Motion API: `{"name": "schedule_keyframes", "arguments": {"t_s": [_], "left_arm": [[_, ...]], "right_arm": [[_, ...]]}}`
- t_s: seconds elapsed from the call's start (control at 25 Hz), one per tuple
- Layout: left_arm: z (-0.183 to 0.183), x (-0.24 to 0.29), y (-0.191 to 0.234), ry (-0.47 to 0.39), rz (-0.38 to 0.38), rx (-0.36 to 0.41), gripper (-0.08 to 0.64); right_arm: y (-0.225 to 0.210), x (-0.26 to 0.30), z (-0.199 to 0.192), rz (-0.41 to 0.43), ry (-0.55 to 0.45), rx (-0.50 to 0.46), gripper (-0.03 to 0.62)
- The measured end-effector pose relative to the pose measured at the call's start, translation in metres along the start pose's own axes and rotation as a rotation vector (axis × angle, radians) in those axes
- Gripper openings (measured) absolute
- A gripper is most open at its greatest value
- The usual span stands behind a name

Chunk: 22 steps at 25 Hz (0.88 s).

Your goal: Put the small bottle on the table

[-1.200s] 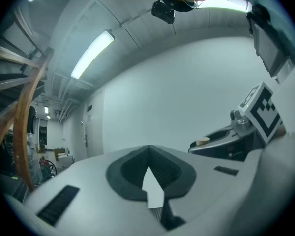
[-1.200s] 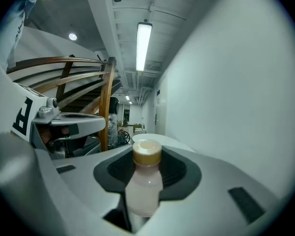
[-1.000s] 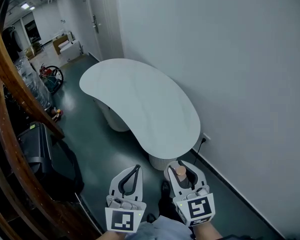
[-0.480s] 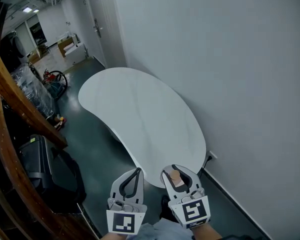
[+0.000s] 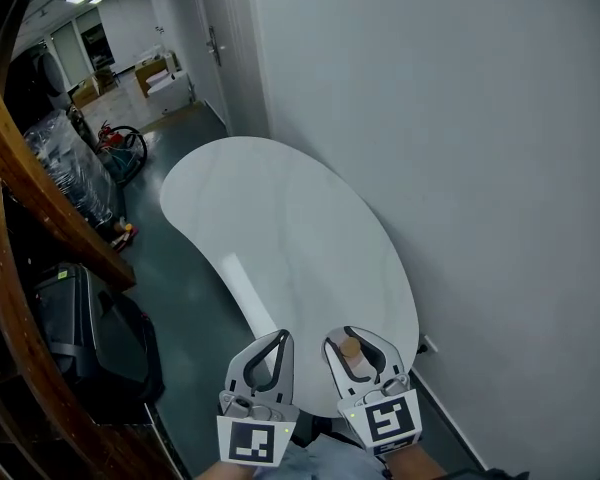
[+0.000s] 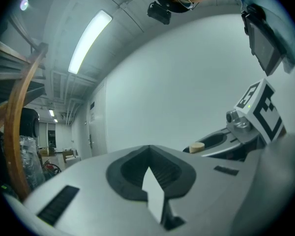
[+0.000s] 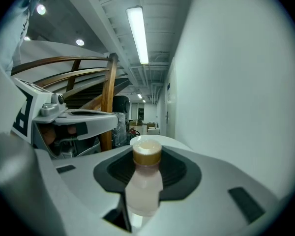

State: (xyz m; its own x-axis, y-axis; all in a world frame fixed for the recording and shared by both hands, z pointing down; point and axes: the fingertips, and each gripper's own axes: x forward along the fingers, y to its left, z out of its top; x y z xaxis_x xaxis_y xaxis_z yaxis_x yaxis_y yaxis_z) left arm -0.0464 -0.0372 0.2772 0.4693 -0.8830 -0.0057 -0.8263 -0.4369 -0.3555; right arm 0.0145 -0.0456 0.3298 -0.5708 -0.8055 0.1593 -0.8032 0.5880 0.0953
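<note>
Small bottle: upright between my right jaws, pale milky body, tan cap on top; in the air, not yet on the table
Hold point: my pads press on the body below the cap, cap standing clear above the jaws
Handling (judged): small and light; smooth plastic wall, so probably slippery and a little yielding; I squeeze only enough to stop it sliding
Fragility (judged): low, but narrow and tall for its base, so it may tip if I set it down tilted
Right gripper: jaws pinching the bottle, held wide by its body
Left gripper: fingers pressed together at the tips, nothing between them, just beside the right one
Table: white, rounded top, bare, against the wall; its near end lies under and just ahead of both grippers
Next need (judged): lower onto the near end, base flat, then let go
</note>
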Motion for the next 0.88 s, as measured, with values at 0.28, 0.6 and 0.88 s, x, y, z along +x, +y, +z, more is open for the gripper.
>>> {"name": "schedule_keyframes", "arguments": {"t_s": [0.28, 0.6, 0.88], "left_arm": [[-0.02, 0.023, 0.009, 0.046, 0.0, -0.062, 0.0], [-0.05, 0.052, 0.01, 0.113, -0.104, -0.046, 0.0], [-0.078, 0.057, 0.002, 0.184, -0.129, -0.185, 0.0]], "right_arm": [[-0.011, 0.019, -0.008, 0.014, 0.039, -0.025, 0.12], [-0.014, 0.039, -0.035, 0.011, 0.11, -0.005, 0.12], [-0.013, 0.045, -0.055, 0.007, 0.16, 0.024, 0.12]]}}
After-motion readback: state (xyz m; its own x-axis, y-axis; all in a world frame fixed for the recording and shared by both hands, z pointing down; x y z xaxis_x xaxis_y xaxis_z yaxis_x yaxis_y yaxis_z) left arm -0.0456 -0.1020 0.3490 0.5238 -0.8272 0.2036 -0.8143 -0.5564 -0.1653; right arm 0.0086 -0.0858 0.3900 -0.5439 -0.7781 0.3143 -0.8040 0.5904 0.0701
